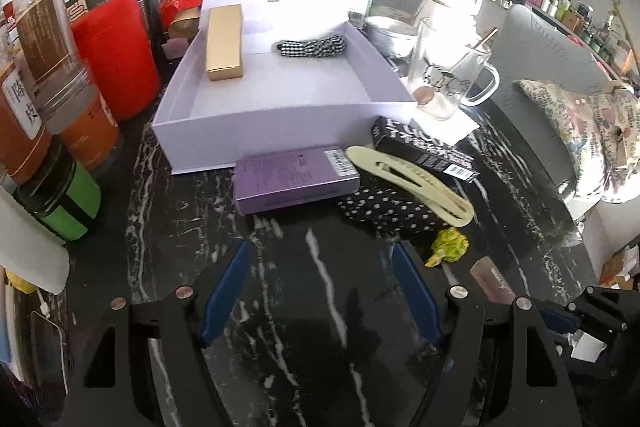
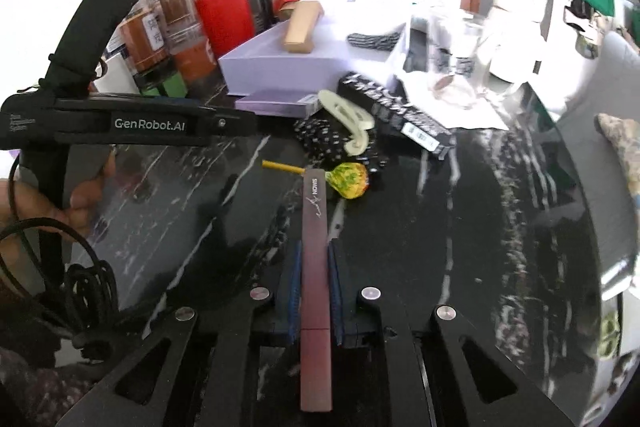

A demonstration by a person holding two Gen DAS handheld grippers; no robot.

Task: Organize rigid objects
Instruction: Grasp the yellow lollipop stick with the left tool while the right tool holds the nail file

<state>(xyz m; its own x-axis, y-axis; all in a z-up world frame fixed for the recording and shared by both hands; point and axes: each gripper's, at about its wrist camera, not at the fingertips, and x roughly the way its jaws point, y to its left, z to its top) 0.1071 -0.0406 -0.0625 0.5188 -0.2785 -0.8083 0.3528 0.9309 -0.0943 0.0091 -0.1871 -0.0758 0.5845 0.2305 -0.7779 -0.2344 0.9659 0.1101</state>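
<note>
With the right gripper point(image 2: 314, 267) clamped along the slim maroon case point(image 2: 315, 267), carry it level toward the lavender tray point(image 2: 280, 61) at eleven o'clock, clearing the lollipop point(image 2: 347, 180) and cream hair clip point(image 2: 349, 121), while the left gripper point(image 1: 320, 259) waits spread apart over bare tabletop

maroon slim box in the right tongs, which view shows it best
The right wrist view: the maroon slim box runs lengthwise between the shut right tongs, its lettering visible. The left wrist view catches only one end at its lower right.
</note>
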